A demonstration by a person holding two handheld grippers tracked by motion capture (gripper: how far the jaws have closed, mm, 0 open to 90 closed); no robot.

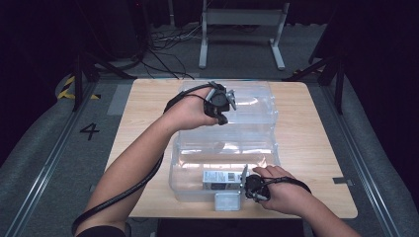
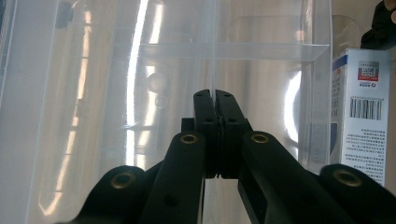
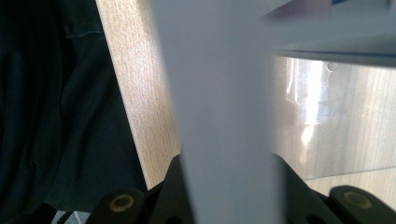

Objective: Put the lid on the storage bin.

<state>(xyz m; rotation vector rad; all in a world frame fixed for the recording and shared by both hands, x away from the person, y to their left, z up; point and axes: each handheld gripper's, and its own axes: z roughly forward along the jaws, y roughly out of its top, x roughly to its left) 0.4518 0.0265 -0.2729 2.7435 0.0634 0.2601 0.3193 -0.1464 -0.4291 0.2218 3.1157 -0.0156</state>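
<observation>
A clear plastic storage box (image 1: pixel 223 154) stands on the wooden table with its clear lid (image 1: pixel 252 101) swung back behind it. My left gripper (image 1: pixel 222 117) is over the far side, and its jaws (image 2: pixel 215 95) are shut on a thin clear lid edge (image 2: pixel 214 51). A white printed carton (image 1: pixel 219 177) lies inside the box near the front wall; it also shows as the carton (image 2: pixel 363 114) at right. My right gripper (image 1: pixel 245 183) is at the front wall, shut on the box's pale grey latch flap (image 3: pixel 224 116), which hides its fingertips.
The wooden table (image 1: pixel 318 148) has bare surface left and right of the box. Its front edge (image 3: pixel 135 107) runs close by the right hand. A white metal stand (image 1: pixel 242 29) and cables are on the floor beyond the table.
</observation>
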